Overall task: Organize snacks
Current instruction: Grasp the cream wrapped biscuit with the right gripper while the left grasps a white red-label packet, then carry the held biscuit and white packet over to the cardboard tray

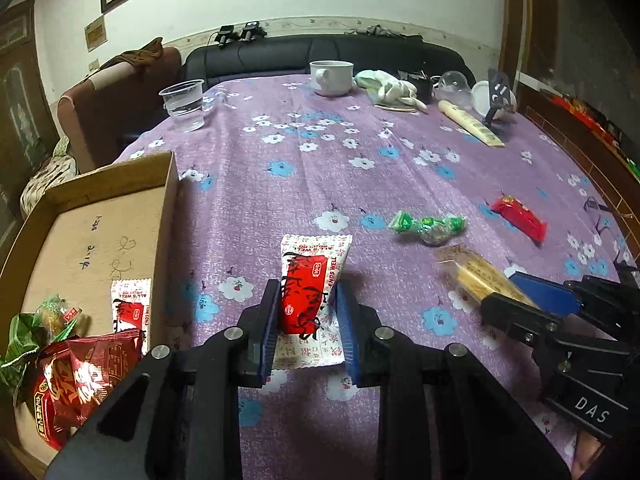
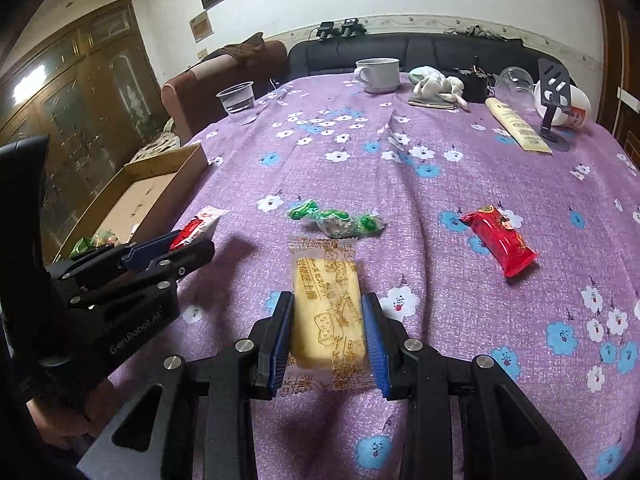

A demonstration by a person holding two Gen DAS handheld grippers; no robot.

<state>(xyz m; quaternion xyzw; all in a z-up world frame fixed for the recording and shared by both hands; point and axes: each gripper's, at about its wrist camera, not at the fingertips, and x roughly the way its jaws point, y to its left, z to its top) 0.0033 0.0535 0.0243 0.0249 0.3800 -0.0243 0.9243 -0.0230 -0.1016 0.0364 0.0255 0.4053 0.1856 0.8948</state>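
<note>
The red-and-white packet [image 1: 310, 300] sits clamped between the blue pads of the left gripper [image 1: 308, 316], its far end tilted up over the purple floral cloth [image 1: 320, 184]. In the right wrist view the same packet [image 2: 196, 226] pokes out past the left gripper [image 2: 172, 248], just right of the box [image 2: 160, 188]. The yellow biscuit pack [image 2: 328, 308] is gripped by the right gripper [image 2: 330, 328], both pads pressing its long sides; its clear wrapper ends stick out front and back. From the left wrist view the biscuit pack [image 1: 480, 276] shows in the right gripper [image 1: 516, 292] to the right of the packet.

The cardboard box [image 1: 168, 200] stands at the table's left edge. It holds a second red-and-white packet [image 1: 130, 308], a dark red bag [image 1: 80, 376] and green-wrapped sweets [image 1: 52, 316].

Loose on the cloth beyond the grippers lie a green-wrapped candy [image 2: 336, 220] and, further right, a red wrapper [image 2: 500, 240], well apart from each other.

At the far edge stand a clear cup [image 1: 184, 104] with water, a white mug [image 1: 331, 77], a crumpled pale cloth [image 1: 384, 86], a cream tube [image 1: 470, 122] and a black phone stand [image 2: 554, 100]. A dark sofa [image 1: 320, 52] runs behind the table.
</note>
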